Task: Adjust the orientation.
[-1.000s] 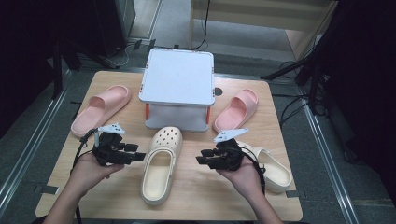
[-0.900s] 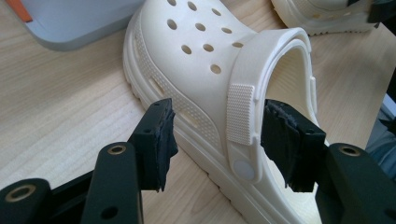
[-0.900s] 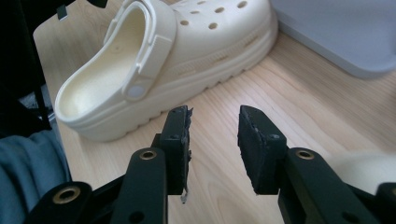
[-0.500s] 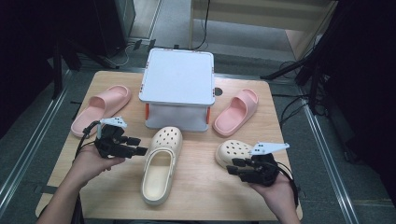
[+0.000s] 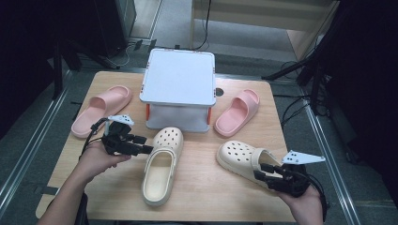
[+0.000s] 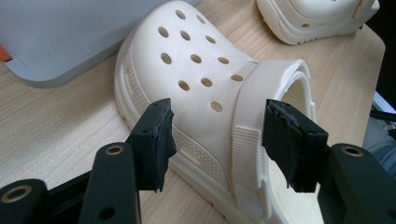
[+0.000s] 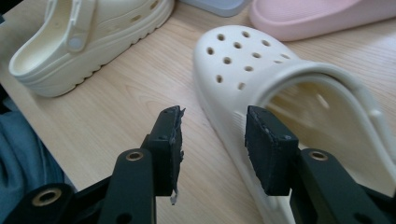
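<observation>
Two cream clogs lie on the wooden table (image 5: 202, 187). The left clog (image 5: 162, 164) points at the white box. My left gripper (image 5: 141, 147) is open at its left side; in the left gripper view the pads (image 6: 156, 135) straddle the side wall and heel strap of that clog (image 6: 196, 70). The right clog (image 5: 244, 157) lies with its toe to the left. My right gripper (image 5: 265, 173) is open at its heel end. In the right gripper view, the rim of this clog (image 7: 243, 60) lies between the open gripper (image 7: 212, 144) jaws.
A white lidded box (image 5: 178, 89) stands at the middle back. A pink slide (image 5: 101, 110) lies to its left and another pink slide (image 5: 238, 111) to its right. The table's front edge is close to both hands.
My right gripper has moved right and back toward the person, from over the right clog's toe to its heel end. The left gripper has edged closer to the left clog.
</observation>
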`<control>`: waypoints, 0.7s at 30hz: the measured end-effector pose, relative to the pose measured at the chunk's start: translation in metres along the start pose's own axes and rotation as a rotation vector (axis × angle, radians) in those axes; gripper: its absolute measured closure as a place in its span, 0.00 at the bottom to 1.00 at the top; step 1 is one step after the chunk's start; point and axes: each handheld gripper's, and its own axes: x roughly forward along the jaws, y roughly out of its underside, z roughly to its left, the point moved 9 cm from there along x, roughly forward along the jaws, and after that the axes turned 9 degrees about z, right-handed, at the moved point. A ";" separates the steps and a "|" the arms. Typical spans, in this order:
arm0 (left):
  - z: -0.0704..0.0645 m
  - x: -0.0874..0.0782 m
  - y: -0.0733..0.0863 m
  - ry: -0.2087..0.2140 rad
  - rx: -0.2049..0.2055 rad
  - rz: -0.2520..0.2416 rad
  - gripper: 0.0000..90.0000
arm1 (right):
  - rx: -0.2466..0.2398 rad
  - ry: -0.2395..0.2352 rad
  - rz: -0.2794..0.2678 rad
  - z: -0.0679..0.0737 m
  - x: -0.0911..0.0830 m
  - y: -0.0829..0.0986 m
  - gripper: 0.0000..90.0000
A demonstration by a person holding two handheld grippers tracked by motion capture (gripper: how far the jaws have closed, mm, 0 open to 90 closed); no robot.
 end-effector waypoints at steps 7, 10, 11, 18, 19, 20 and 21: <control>0.003 -0.001 0.001 0.002 -0.008 -0.007 0.48 | 0.020 0.016 0.053 -0.018 0.013 0.008 0.61; 0.003 -0.001 0.002 0.001 -0.009 -0.005 0.48 | 0.017 0.013 0.097 -0.024 0.023 0.010 0.60; 0.003 -0.001 0.002 0.001 -0.009 -0.005 0.48 | 0.017 0.013 0.097 -0.024 0.023 0.010 0.60; 0.003 -0.003 0.008 -0.005 -0.015 -0.010 0.48 | -0.022 0.005 0.164 -0.025 0.045 0.007 0.70; 0.004 -0.003 0.009 -0.011 -0.015 -0.012 0.48 | -0.032 0.005 0.169 -0.025 0.047 0.006 0.72; 0.004 -0.003 0.009 -0.011 -0.015 -0.012 0.48 | -0.032 0.005 0.169 -0.025 0.047 0.006 0.72; 0.003 -0.004 0.012 -0.019 -0.015 -0.013 0.48 | -0.045 0.001 0.188 -0.024 0.052 0.005 0.74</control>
